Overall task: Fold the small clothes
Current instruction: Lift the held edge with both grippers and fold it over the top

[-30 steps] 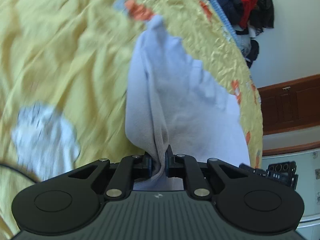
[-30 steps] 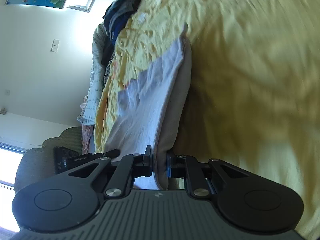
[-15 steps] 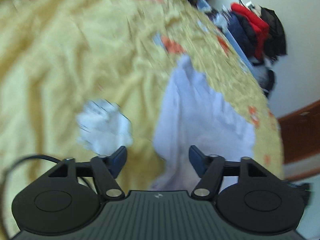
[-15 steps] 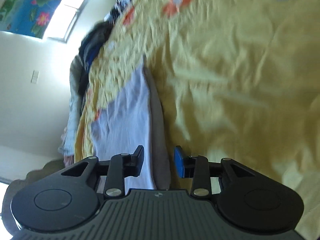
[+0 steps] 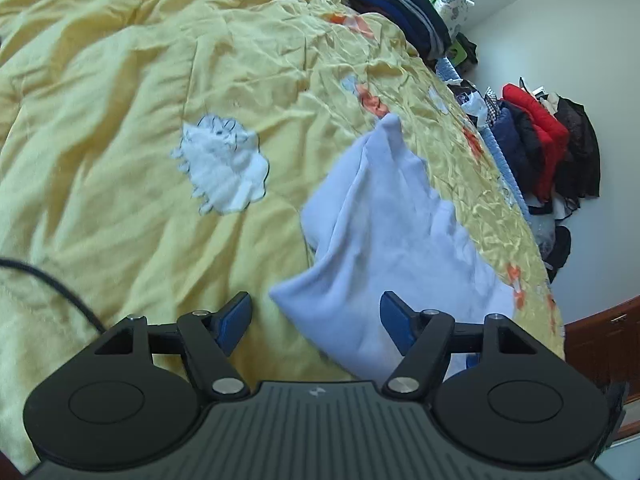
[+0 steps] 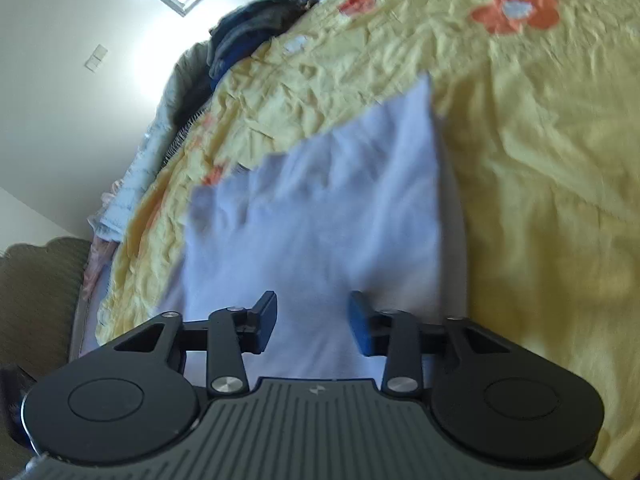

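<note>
**A:** What's under you?

**B:** A bed covered by a crumpled yellow quilt with orange flower patches, with heaps of dark and red clothes piled against the white wall beyond its far edge.

**A:** Start from nearest. What are your claws doing?

**B:** My left claw stands spread wide, pads clear of any cloth. A corner of the pale lilac soft-knit garment pokes into the gap between its jaws, but nothing presses on it. My right claw is parted less widely, hovering over the same garment without pinching it.

**A:** And the garment itself?

**B:** Lying loose on the quilt near the bed's edge, in a rough doubled-over shape. From the right wrist view one side runs straight; the left wrist view shows that near corner sticking out and a peak at the far end.

**A:** Anything farther out?

**B:** A small white crumpled cloth with dark markings, well apart from the garment.

**A:** What might go wrong?

**B:** I judge the fold uneven; pinching only the top layer would peel it open. The soft quilt could bunch into my jaws too. A black cable trails beside my left claw and could snag.
</note>
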